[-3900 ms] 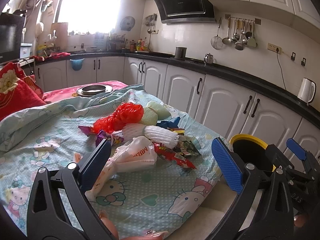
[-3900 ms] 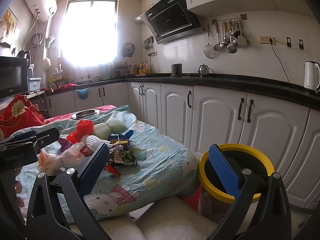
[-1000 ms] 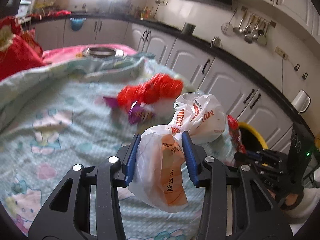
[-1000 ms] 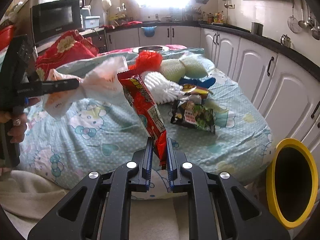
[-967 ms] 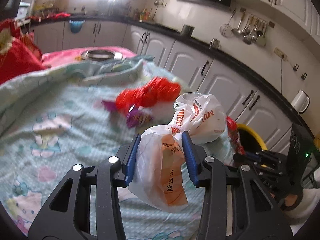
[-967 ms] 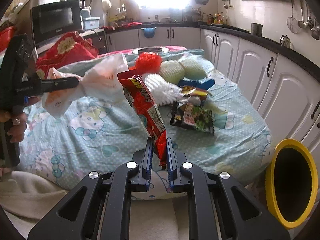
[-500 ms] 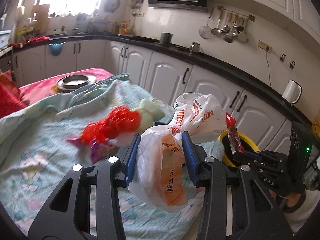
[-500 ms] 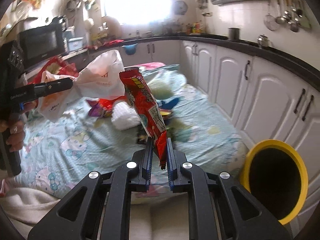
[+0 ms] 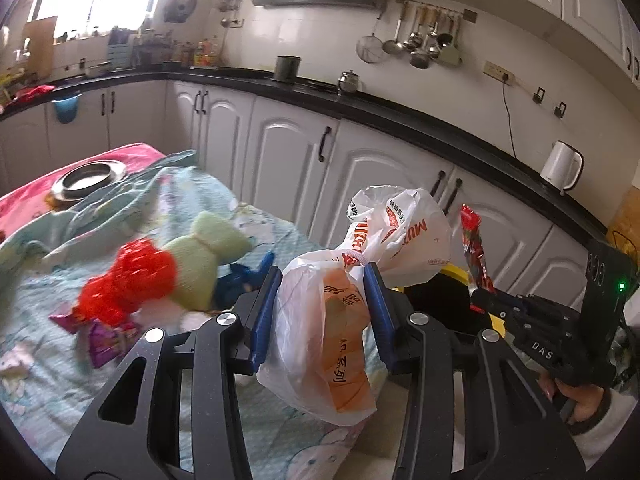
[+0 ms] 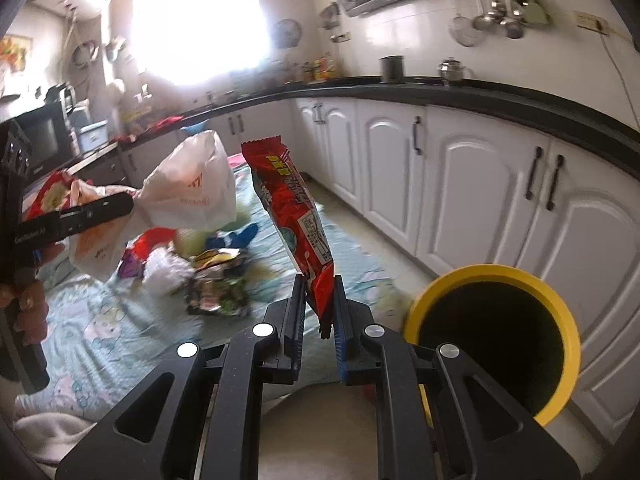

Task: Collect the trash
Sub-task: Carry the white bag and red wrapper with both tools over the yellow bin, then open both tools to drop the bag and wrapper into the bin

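Note:
My left gripper (image 9: 320,308) is shut on a white plastic bag with orange print (image 9: 344,320), held in the air over the bed's edge; the same bag (image 10: 188,192) shows at the left of the right wrist view. My right gripper (image 10: 318,304) is shut on a long red snack wrapper (image 10: 296,208) that stands upright between the pads. The wrapper (image 9: 472,248) also shows at the right of the left wrist view. A yellow-rimmed bin (image 10: 496,332) stands on the floor to the right of the right gripper. In the left wrist view the bin (image 9: 452,276) is mostly hidden behind the bag.
More litter lies on the patterned bed cover (image 9: 48,360): a red plastic bag (image 9: 128,280), a green foam net (image 9: 208,248), a purple wrapper (image 9: 104,336), a dark snack packet (image 10: 216,292). White kitchen cabinets (image 10: 472,192) run along the right. A metal dish (image 9: 86,176) sits at the far end.
Both grippers have lifted and swung right, away from the litter pile toward the yellow bin. The bin now looks larger and closer in the right wrist view. Both grips are unchanged.

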A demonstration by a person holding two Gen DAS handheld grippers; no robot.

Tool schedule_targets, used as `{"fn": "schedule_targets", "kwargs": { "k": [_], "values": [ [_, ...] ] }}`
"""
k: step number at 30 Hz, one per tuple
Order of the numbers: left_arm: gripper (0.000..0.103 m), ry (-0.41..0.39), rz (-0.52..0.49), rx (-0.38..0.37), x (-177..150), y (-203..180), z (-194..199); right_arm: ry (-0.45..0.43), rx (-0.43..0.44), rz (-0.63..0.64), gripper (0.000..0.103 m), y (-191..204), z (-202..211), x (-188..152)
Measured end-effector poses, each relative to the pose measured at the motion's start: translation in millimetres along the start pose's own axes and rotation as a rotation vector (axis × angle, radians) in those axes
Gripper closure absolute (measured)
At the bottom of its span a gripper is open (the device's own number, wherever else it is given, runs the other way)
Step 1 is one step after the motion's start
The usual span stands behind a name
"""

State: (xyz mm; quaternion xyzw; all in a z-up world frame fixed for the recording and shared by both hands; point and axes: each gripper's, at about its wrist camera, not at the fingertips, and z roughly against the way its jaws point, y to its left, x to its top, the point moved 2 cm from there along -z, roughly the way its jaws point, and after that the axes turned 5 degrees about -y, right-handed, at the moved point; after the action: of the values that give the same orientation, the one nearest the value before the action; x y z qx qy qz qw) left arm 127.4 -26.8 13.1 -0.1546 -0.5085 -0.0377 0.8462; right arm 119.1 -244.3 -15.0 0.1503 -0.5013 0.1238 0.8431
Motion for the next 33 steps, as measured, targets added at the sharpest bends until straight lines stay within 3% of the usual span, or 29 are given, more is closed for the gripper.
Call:
{"fn": "schedule_targets", "kwargs": {
  "k": [13, 23, 33],
  "values": [
    [0.069, 0.059, -0.053, -0.049, -5.8, -44.9, -50.8, -0.026, -0.136, -0.128, 0.090, -68.7, 11.6, 1.2],
    [0.069, 0.131, -0.104, -0.080, -20.5, -83.2, -93.7, 0.022, -0.244, -0.253, 0.090, -129.6, 10.4, -18.0],
    [0.068, 0.211, -0.184, -0.082, -44.2, -120.5, -136.9, 0.063, -0.297, -0.342, 0.090, -165.6, 7.5, -40.6]
  ]
}}
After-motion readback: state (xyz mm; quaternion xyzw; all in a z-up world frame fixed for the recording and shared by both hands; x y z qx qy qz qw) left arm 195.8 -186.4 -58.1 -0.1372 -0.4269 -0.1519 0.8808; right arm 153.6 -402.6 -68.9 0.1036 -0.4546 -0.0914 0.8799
